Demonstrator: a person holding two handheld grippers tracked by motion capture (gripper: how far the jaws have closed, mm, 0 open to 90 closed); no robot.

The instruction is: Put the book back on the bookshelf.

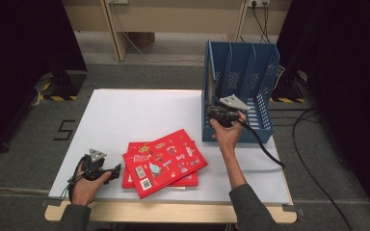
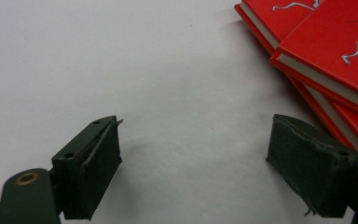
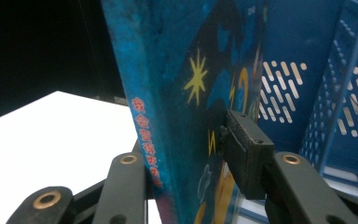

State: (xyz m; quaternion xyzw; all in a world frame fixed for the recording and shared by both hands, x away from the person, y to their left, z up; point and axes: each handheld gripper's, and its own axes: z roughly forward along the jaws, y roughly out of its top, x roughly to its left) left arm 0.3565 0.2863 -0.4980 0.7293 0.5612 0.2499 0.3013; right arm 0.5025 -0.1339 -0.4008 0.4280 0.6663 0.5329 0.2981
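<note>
A blue book (image 3: 177,93) with a yellow star on its cover stands upright at the left end of a blue slotted file rack (image 1: 241,62). My right gripper (image 3: 186,163) straddles the book, one jaw by the spine and one by the cover, standing open with the pads not squeezing it. In the high view the right gripper (image 1: 215,109) reaches into the rack's near left corner. A stack of red books (image 1: 164,161) lies flat near the table's front. My left gripper (image 1: 117,168) rests open just left of the stack, with nothing between its fingers. The red books' page edges (image 2: 326,46) sit right of its jaws.
The white table top (image 1: 125,115) spreads left of and behind the red books. The rack stands at the table's right rear corner. A black cable (image 1: 265,149) trails from the right gripper across the table. Dark curtains flank both sides.
</note>
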